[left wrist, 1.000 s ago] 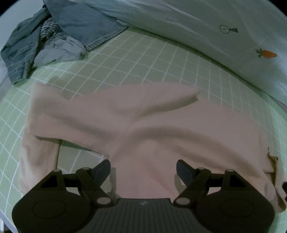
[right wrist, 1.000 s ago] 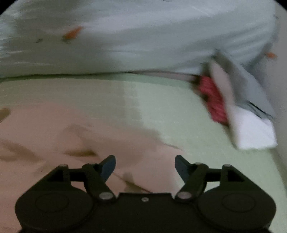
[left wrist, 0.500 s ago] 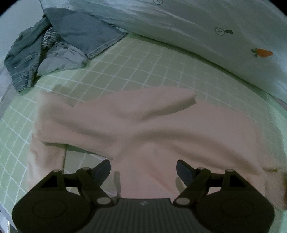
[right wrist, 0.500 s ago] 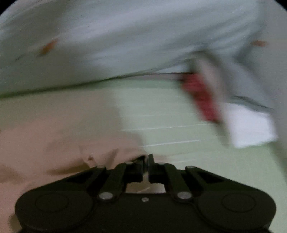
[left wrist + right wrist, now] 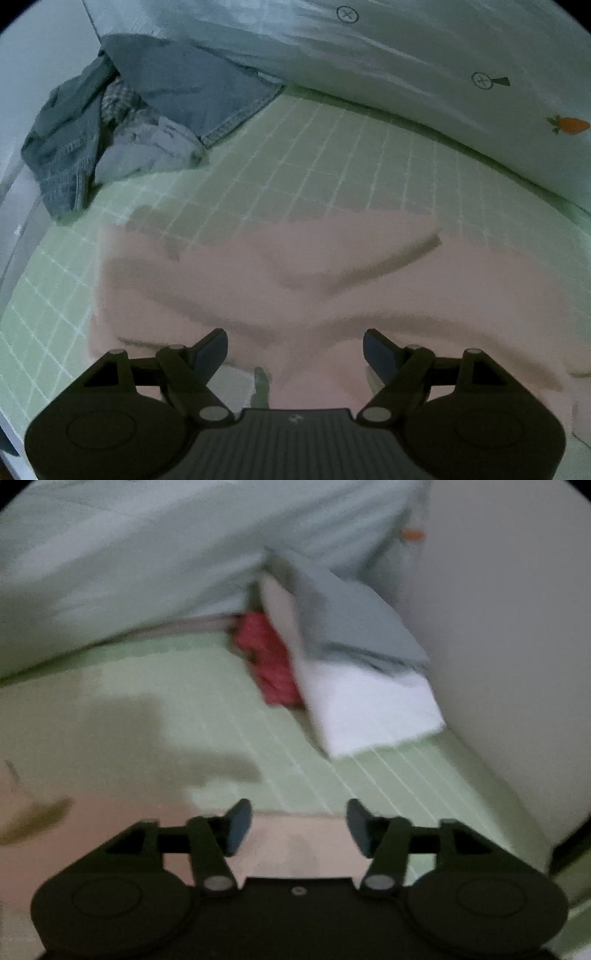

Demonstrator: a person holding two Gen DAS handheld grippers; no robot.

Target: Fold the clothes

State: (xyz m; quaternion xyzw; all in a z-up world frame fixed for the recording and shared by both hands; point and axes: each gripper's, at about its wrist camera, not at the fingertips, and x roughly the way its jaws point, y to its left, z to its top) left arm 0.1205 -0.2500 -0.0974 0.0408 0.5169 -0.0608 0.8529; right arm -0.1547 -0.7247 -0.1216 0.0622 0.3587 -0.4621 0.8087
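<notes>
Since half a second ago my right gripper [image 5: 299, 821] has gone from pinched shut to jaws spread wide, empty, over the edge of the pink garment [image 5: 332, 295]. My left gripper [image 5: 295, 350] stands equally wide, holding nothing, above the same garment, which lies flat and rumpled on the green grid-checked sheet [image 5: 332, 158], long axis left to right. I note soft, matte fabric; denim clothes [image 5: 177, 81] heaped far left; folded white cloth [image 5: 373, 709] far right.
</notes>
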